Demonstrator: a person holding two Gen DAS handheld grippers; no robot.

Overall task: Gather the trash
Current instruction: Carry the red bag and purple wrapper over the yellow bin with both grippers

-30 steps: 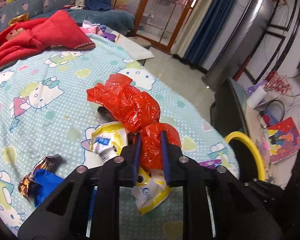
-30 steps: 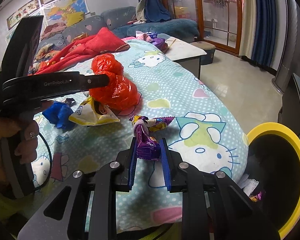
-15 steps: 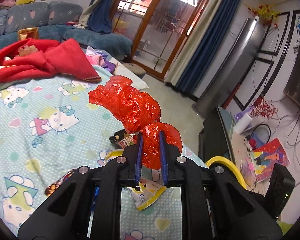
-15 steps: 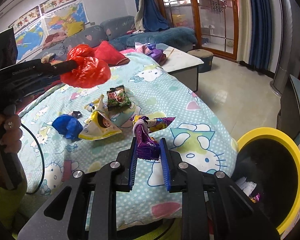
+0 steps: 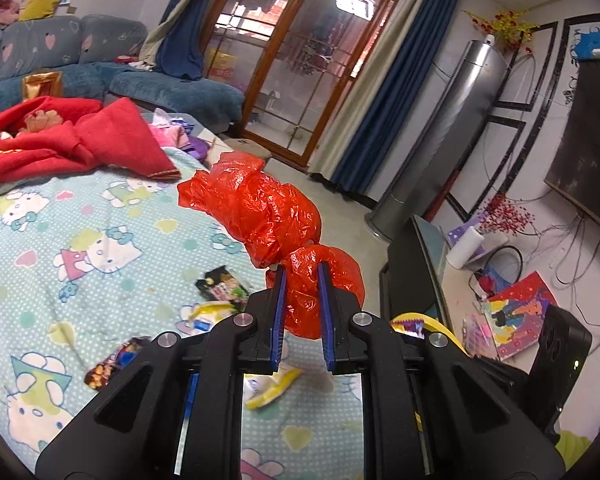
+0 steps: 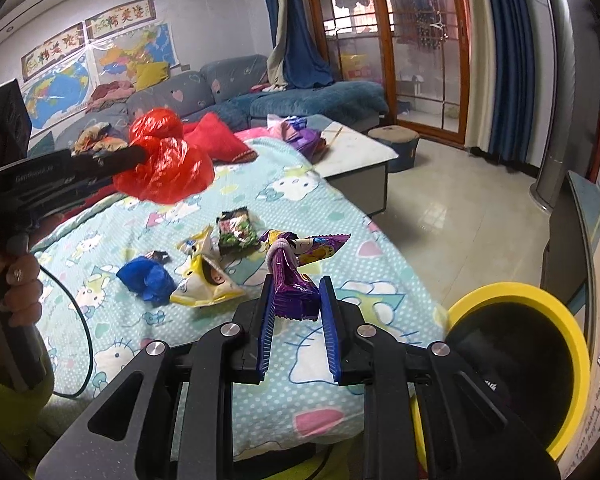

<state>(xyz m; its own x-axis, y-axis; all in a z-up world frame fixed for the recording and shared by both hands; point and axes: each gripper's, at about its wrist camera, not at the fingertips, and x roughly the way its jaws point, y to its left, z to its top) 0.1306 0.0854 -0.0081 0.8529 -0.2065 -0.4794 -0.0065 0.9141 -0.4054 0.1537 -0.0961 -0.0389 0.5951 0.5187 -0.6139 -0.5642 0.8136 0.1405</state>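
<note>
My left gripper (image 5: 302, 276) is shut on a crumpled red plastic bag (image 5: 259, 212) and holds it high above the bed; the bag also shows in the right wrist view (image 6: 163, 164). My right gripper (image 6: 295, 292) is shut on a purple snack wrapper (image 6: 295, 264), lifted just above the bed's near edge. The yellow-rimmed black trash bin (image 6: 540, 360) stands on the floor to the right of the bed; in the left wrist view only its rim (image 5: 440, 326) shows behind the fingers.
On the Hello Kitty bedsheet (image 6: 340, 208) lie a yellow wrapper (image 6: 203, 280), a blue crumpled bag (image 6: 147, 280) and a green snack packet (image 6: 235, 232). A red blanket (image 5: 79, 140) lies at the far end. A dark cabinet (image 6: 572, 240) stands behind the bin.
My left gripper has lifted the red bag off the bed and carried it up, uncovering the green packet. My right gripper has raised the purple wrapper a little.
</note>
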